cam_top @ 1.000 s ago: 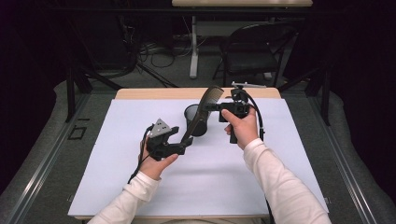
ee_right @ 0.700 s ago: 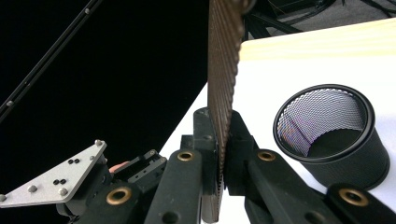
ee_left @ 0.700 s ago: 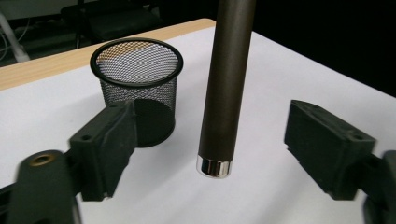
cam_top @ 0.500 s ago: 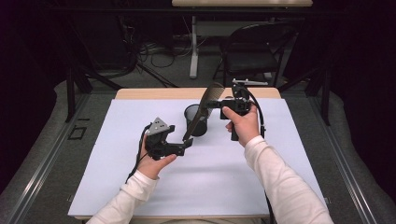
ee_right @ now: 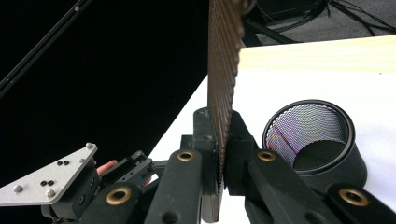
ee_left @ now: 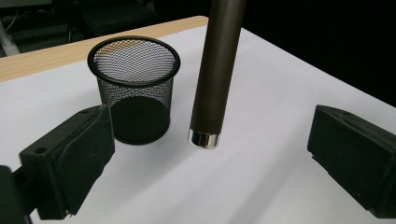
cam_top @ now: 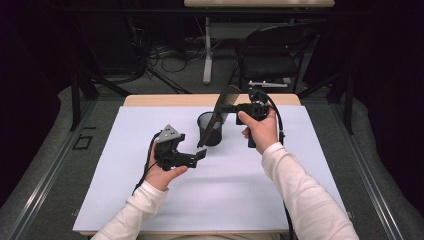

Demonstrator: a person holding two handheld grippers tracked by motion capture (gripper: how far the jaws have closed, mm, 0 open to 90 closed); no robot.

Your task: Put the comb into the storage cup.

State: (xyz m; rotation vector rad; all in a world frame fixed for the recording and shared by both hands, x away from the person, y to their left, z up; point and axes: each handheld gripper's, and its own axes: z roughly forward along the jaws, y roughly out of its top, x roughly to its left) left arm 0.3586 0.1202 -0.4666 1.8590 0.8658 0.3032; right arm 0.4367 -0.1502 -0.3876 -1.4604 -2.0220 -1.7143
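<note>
A dark brown comb (cam_top: 220, 112) hangs tilted over the table, its handle end low beside a black mesh cup (cam_top: 210, 128). My right gripper (cam_top: 235, 107) is shut on its toothed part (ee_right: 223, 70), jaws pressed on both sides. In the left gripper view, the comb's handle (ee_left: 217, 70) with its silver end cap stands between the jaws of my left gripper (ee_left: 215, 163). Those jaws have just been opening and stand wide, touching nothing. The left gripper (cam_top: 200, 156) sits just below the handle end. The mesh cup (ee_left: 135, 88) stands upright and empty.
A white sheet (cam_top: 300, 165) covers the table, with a wooden strip (cam_top: 165, 100) along the far edge. A black chair (cam_top: 270, 55) and floor cables (cam_top: 155, 55) lie beyond the table. Metal rails (cam_top: 50, 165) run along both sides.
The left gripper's jaws have opened and let go of the comb's handle. The comb stays in the right gripper, and both hands keep nearly the same place.
</note>
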